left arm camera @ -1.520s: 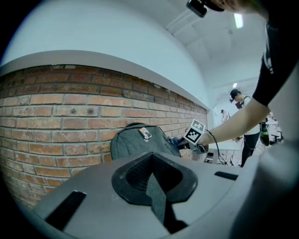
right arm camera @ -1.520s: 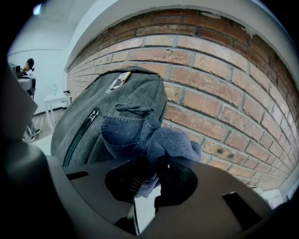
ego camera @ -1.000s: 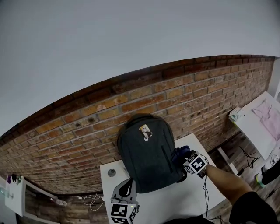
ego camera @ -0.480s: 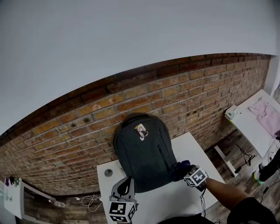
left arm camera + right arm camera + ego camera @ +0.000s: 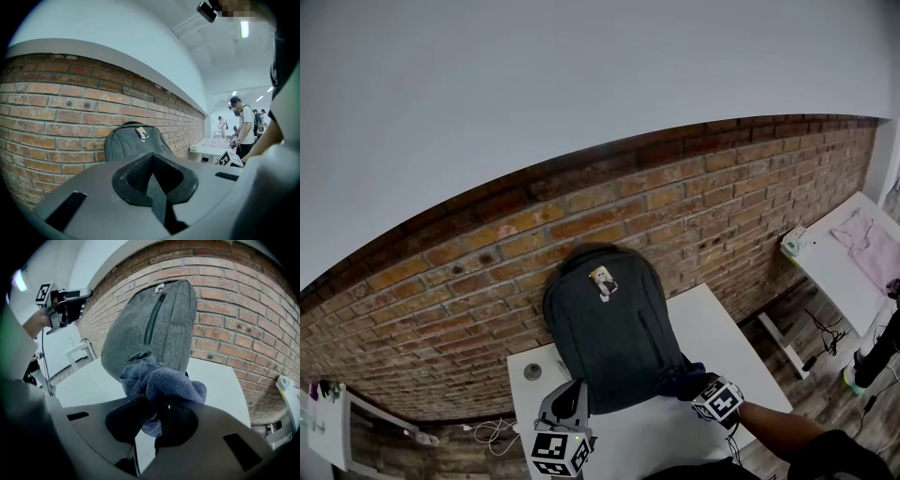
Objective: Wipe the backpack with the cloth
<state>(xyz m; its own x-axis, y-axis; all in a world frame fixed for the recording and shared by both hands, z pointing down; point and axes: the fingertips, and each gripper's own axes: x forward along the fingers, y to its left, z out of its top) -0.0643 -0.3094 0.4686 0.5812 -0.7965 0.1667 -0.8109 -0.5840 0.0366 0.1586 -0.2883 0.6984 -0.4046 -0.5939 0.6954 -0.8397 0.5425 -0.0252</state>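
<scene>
A white rectangular worktop (image 5: 727,339) stands against a red brick wall (image 5: 712,206), with a plain pale wall (image 5: 581,75) above it toward 12 o'clock. A small round grey disc (image 5: 531,371) lies near the worktop's 9 o'clock edge. At 3 o'clock a second white worktop (image 5: 839,277) carries a pink garment (image 5: 877,248). White cables (image 5: 492,431) lie on the floor at 7 o'clock. In the left gripper view a person in a white shirt (image 5: 243,129) stands far off at 3 o'clock.

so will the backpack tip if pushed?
Probably not backward: the backpack stands upright, close against the wall. Sideways it may slide or tip; no side support shows. The fabric looks soft, so it likely dents under the cloth.
</scene>
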